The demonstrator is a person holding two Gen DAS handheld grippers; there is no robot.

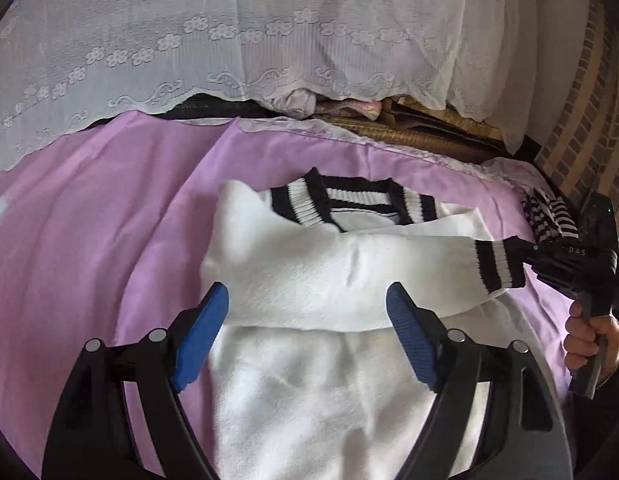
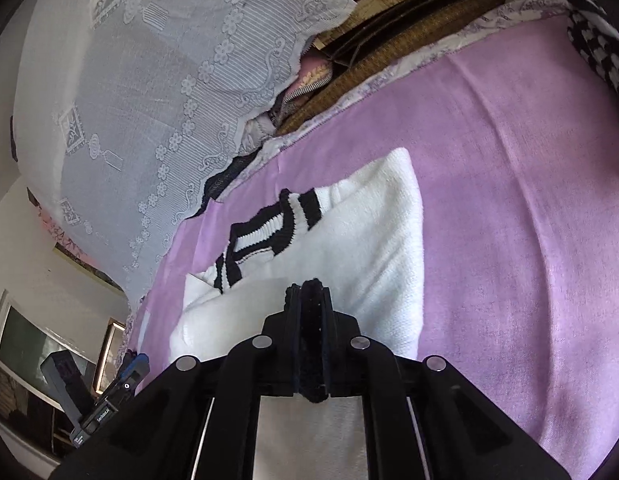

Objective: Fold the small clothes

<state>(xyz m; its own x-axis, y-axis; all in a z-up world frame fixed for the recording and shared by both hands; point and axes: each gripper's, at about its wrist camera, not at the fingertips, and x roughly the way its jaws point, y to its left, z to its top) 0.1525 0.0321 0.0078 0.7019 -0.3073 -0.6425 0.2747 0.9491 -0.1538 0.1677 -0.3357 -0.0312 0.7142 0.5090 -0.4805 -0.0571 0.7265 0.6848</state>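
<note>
White sweater [image 1: 309, 272] on purple sheet [image 1: 89, 240], right gripper [image 1: 527, 250] fingers clenched on striped cuff [image 1: 497, 266] — left gripper [image 1: 307, 308] fingers released

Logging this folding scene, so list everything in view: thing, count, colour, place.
sweater: one, white with black-striped collar and cuffs, flat on the bedsheet, one sleeve drawn across the chest.
sleeve cuff: one, black and white, at the sweater's right edge, pinched by the right hand-held gripper.
bedsheet: one, lilac, covering the bed.
lace cloth: one, white with flower pattern, hanging behind the bed.
striped garment: one, black and white, at the bed's far right edge.
woven mats: a stack, brown, behind the bed under the lace.
left hand-held gripper: black with blue pads, open above the sweater.
right hand-held gripper: black, shut on the cuff.
hand: one, gripping the right handle.
</note>
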